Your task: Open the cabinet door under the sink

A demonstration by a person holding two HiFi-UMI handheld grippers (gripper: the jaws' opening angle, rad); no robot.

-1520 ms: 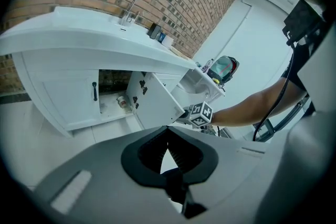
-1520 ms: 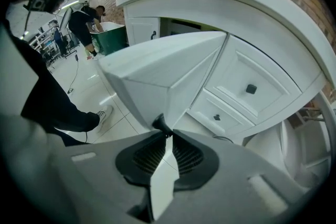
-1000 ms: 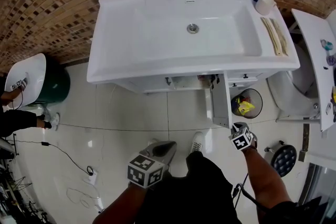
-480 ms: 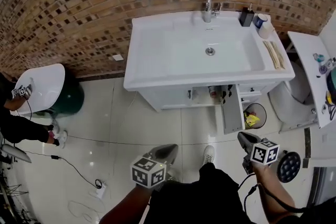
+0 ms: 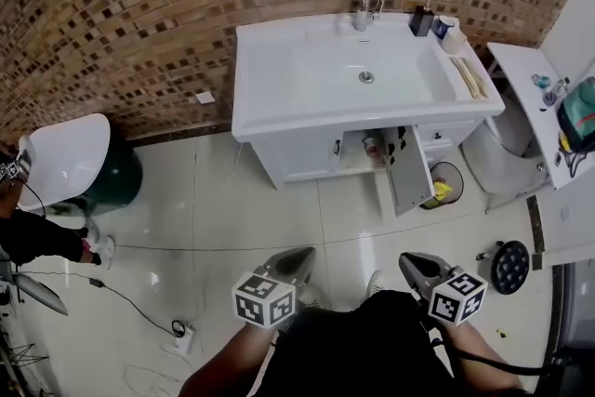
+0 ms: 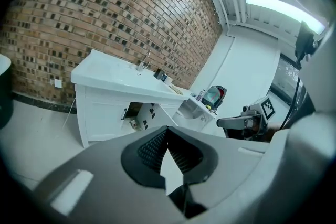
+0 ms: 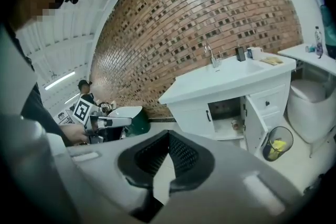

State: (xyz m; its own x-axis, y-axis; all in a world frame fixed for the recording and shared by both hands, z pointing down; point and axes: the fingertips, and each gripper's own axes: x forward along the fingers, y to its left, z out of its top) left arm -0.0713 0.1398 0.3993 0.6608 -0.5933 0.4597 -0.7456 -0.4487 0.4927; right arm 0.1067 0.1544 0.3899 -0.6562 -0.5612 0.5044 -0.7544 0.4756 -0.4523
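The white vanity with its sink stands against the brick wall. Its right cabinet door hangs open, swung out toward me, and the compartment behind it shows a small bottle. Both grippers are low in the head view, close to my body and far from the cabinet. The left gripper is shut and holds nothing. The right gripper is also shut and holds nothing. The open door also shows in the right gripper view, and the same door in the left gripper view.
A wire bin with yellow rubbish stands right of the open door, beside a toilet and a white shelf. A green bin with a white lid stands at left near another person. Cables lie on the tiled floor.
I have backed away from the vanity. The right gripper has left the edge of the open door and drawn back toward my body. The door stays open.
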